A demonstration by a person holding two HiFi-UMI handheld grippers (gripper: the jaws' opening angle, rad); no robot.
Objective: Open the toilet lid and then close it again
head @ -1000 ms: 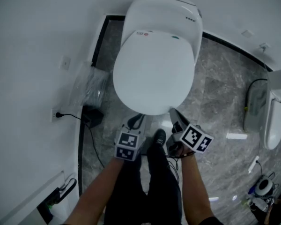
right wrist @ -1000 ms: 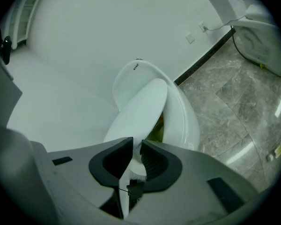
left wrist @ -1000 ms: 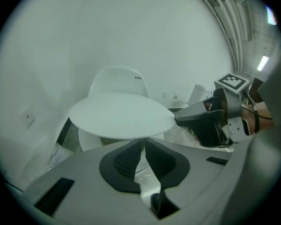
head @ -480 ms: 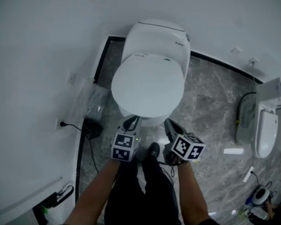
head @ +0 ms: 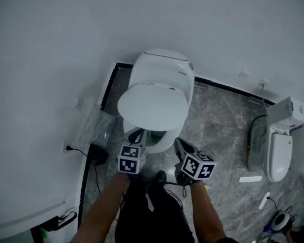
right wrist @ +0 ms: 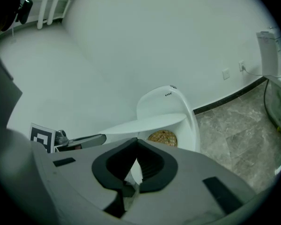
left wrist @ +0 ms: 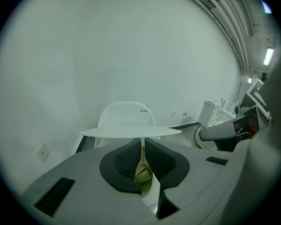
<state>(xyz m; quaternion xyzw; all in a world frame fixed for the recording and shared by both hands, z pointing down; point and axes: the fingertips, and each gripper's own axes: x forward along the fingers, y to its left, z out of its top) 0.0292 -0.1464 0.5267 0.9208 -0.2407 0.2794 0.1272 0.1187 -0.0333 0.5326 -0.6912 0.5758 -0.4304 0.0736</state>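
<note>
The white toilet [head: 164,67] stands against the wall, its lid [head: 152,105] lifted partway off the bowl. Both grippers sit under the lid's front edge. My left gripper [head: 138,134] has its tips just beneath the lid [left wrist: 131,131]; its jaws have just been closing and leave a thin slit with nothing gripped in it [left wrist: 142,142]. My right gripper [head: 178,142] is shut, its tips [right wrist: 136,153] below the lid [right wrist: 145,123]. Under the raised lid, the right gripper view shows the open bowl [right wrist: 162,137].
A second toilet unit [head: 278,156] stands at the right with a cable beside it. A black box [head: 99,153] plugged into a wall socket [head: 67,147] and a clear plastic bag [head: 96,125] lie left of the toilet. The person's shoe [head: 159,177] is between the grippers.
The lid has gone from lying flat on the bowl to tilted up at the front. Both grippers rose with its front edge, and the head view has pulled back.
</note>
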